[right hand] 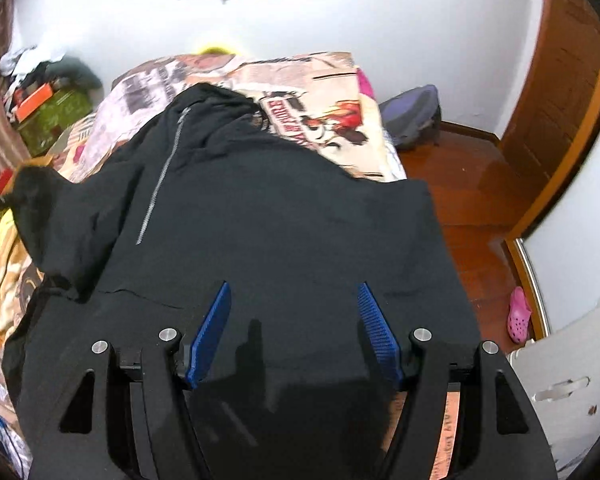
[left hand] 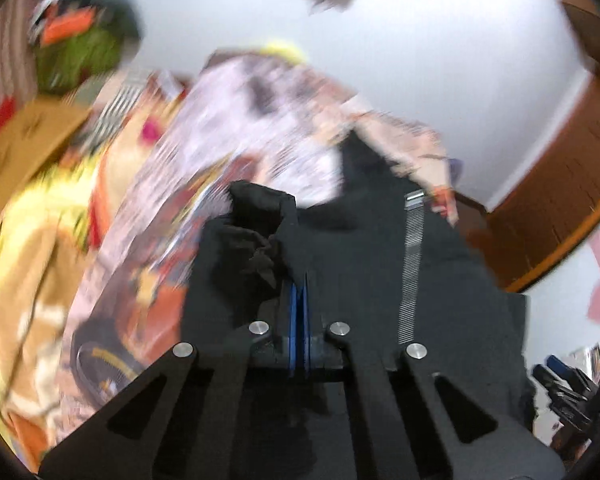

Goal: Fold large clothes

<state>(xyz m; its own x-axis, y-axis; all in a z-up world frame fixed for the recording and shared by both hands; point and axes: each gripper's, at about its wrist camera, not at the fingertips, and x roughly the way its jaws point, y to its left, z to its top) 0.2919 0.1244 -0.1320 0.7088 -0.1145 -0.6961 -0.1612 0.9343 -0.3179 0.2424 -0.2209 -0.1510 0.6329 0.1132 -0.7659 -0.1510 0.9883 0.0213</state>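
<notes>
Left gripper point(left hand: 299, 280) fingers pinched on jacket point(right hand: 260, 220)

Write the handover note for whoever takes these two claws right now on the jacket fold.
Left claw: shut, pads pinching a bunch of the black zip-front fabric jacket.
Right claw: open, nothing between the pads, poised over the jacket's near part.
The jacket lies spread on the bed with the cartoon-print cover, silver zipper up, one part bunched at the left.
Done: left grip taken. No finished fold shows.
Left: take a grip with the right claw, then make the folds.
</notes>
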